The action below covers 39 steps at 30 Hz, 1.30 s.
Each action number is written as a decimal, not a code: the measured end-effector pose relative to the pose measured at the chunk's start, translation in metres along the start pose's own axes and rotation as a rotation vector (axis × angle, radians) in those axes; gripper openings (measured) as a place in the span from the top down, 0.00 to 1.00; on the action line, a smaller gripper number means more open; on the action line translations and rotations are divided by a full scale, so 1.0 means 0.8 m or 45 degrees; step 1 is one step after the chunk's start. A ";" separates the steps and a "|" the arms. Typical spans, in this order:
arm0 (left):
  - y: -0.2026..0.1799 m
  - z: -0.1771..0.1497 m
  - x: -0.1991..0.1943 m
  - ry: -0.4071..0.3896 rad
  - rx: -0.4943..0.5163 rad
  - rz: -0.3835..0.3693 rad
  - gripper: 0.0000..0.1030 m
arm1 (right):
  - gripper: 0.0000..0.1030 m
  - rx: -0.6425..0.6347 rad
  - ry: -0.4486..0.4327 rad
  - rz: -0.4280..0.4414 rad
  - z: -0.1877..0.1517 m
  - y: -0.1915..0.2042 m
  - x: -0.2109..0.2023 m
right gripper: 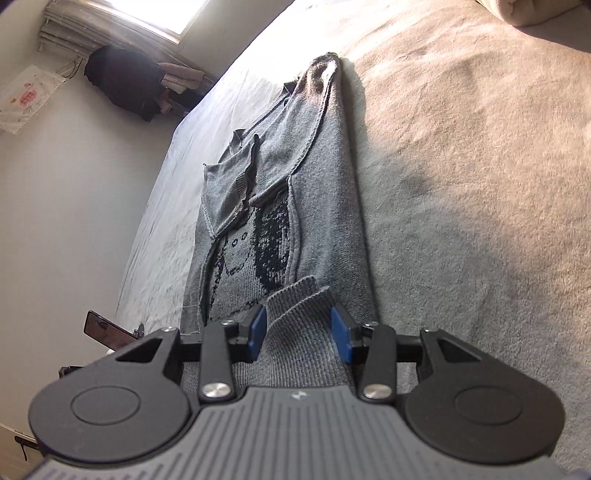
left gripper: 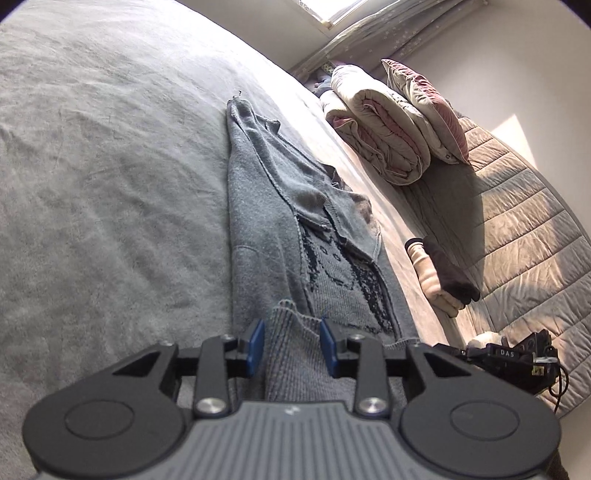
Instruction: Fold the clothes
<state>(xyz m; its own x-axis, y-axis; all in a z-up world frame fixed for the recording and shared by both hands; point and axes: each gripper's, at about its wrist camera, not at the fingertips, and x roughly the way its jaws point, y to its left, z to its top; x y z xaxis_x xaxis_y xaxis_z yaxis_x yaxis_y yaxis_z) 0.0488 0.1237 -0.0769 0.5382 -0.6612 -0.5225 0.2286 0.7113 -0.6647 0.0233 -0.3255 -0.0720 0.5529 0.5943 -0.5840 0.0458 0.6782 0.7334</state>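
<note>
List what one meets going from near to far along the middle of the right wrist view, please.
right tool → ribbed hem lying between its open fingers → dark knitted pattern on the grey sweater → folded-in sleeve → sweater's far corner → bed cover → window.

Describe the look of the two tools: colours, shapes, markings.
Both look alike. The left tool and right tool each have a grey ribbed body with a small pale logo, two black round housings with a circular outline, black link arms with silver bolts, and flat blue pads on the fingers. No cables or sleeves show on either.
</note>
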 end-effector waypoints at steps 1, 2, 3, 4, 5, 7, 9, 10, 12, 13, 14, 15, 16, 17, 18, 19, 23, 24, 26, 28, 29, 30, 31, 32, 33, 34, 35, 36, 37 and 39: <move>-0.001 -0.001 0.000 0.002 0.003 0.000 0.68 | 0.58 -0.011 0.003 -0.001 -0.002 0.000 0.000; -0.003 -0.003 0.000 0.005 0.006 0.000 0.69 | 0.58 -0.022 0.005 -0.003 -0.003 0.001 0.001; -0.003 -0.003 0.001 0.006 0.006 -0.001 0.69 | 0.58 -0.033 0.008 -0.004 -0.005 0.001 0.001; -0.004 -0.003 0.001 0.009 0.006 -0.001 0.69 | 0.58 -0.038 0.010 -0.004 -0.005 0.002 0.002; -0.005 -0.004 0.002 0.010 0.007 0.000 0.69 | 0.58 -0.042 0.010 -0.005 -0.005 0.003 0.003; -0.007 -0.005 0.003 0.013 0.012 0.002 0.69 | 0.58 -0.050 0.012 -0.007 -0.005 0.005 0.004; -0.007 -0.005 0.003 0.016 0.016 0.003 0.69 | 0.58 -0.053 0.012 -0.007 -0.007 0.006 0.004; -0.008 -0.005 0.003 0.017 0.016 0.003 0.69 | 0.58 -0.052 0.013 -0.006 -0.007 0.007 0.004; -0.008 -0.005 0.003 0.018 0.018 0.003 0.69 | 0.58 -0.055 0.014 -0.007 -0.007 0.008 0.005; -0.008 -0.005 0.003 0.020 0.019 0.003 0.69 | 0.58 -0.059 0.015 -0.008 -0.007 0.009 0.005; -0.009 -0.005 0.003 0.022 0.021 0.003 0.69 | 0.58 -0.059 0.015 -0.008 -0.007 0.009 0.005; -0.010 -0.006 0.004 0.026 0.026 0.004 0.69 | 0.58 -0.055 0.015 -0.008 -0.007 0.009 0.005; -0.011 -0.006 0.004 0.029 0.035 0.006 0.69 | 0.58 -0.050 0.014 -0.007 -0.007 0.008 0.005; -0.012 -0.007 0.005 0.033 0.044 0.009 0.70 | 0.58 -0.046 0.014 -0.007 -0.008 0.008 0.004; -0.013 -0.007 0.005 0.035 0.052 0.011 0.70 | 0.58 -0.054 0.016 -0.009 -0.008 0.010 0.005; -0.014 -0.008 0.006 0.036 0.060 0.013 0.71 | 0.58 -0.063 0.019 -0.011 -0.008 0.011 0.006; -0.015 -0.008 0.008 0.048 0.063 0.013 0.76 | 0.57 -0.097 0.027 -0.019 -0.007 0.015 0.009; -0.014 -0.008 0.008 0.048 0.060 0.012 0.76 | 0.57 -0.096 0.027 -0.020 -0.007 0.015 0.010; -0.014 -0.009 0.008 0.050 0.059 0.008 0.79 | 0.62 -0.092 0.027 -0.022 -0.006 0.015 0.013; -0.015 -0.011 0.009 0.049 0.063 0.014 0.80 | 0.62 -0.089 0.027 -0.023 -0.007 0.018 0.016; -0.015 -0.012 0.010 0.047 0.062 0.017 0.80 | 0.62 -0.096 0.027 -0.027 -0.008 0.019 0.017; -0.015 -0.013 0.010 0.047 0.060 0.017 0.80 | 0.62 -0.104 0.027 -0.031 -0.009 0.021 0.017; -0.015 -0.014 0.010 0.048 0.057 0.016 0.80 | 0.62 -0.112 0.027 -0.034 -0.009 0.023 0.018; -0.015 -0.014 0.009 0.049 0.057 0.015 0.80 | 0.62 -0.119 0.027 -0.038 -0.010 0.024 0.018; -0.015 -0.015 0.009 0.049 0.057 0.014 0.80 | 0.62 -0.121 0.027 -0.040 -0.010 0.024 0.018; -0.015 -0.015 0.009 0.050 0.058 0.014 0.80 | 0.62 -0.119 0.028 -0.039 -0.010 0.024 0.019; -0.014 -0.015 0.009 0.051 0.056 0.014 0.80 | 0.62 -0.115 0.029 -0.038 -0.009 0.022 0.018; -0.014 -0.015 0.009 0.052 0.054 0.013 0.80 | 0.62 -0.107 0.026 -0.039 -0.009 0.021 0.018; -0.013 -0.015 0.009 0.053 0.051 0.011 0.80 | 0.63 -0.099 0.022 -0.040 -0.008 0.020 0.018; -0.011 -0.014 0.010 0.055 0.043 0.008 0.80 | 0.63 -0.092 0.022 -0.035 -0.008 0.019 0.017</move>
<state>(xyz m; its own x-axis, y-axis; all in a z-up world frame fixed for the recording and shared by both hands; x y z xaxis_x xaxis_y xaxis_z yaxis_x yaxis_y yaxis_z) 0.0415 0.1094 -0.0810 0.5043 -0.6661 -0.5495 0.2528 0.7224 -0.6437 0.0262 -0.3042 -0.0710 0.5379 0.5818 -0.6100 0.0004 0.7234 0.6904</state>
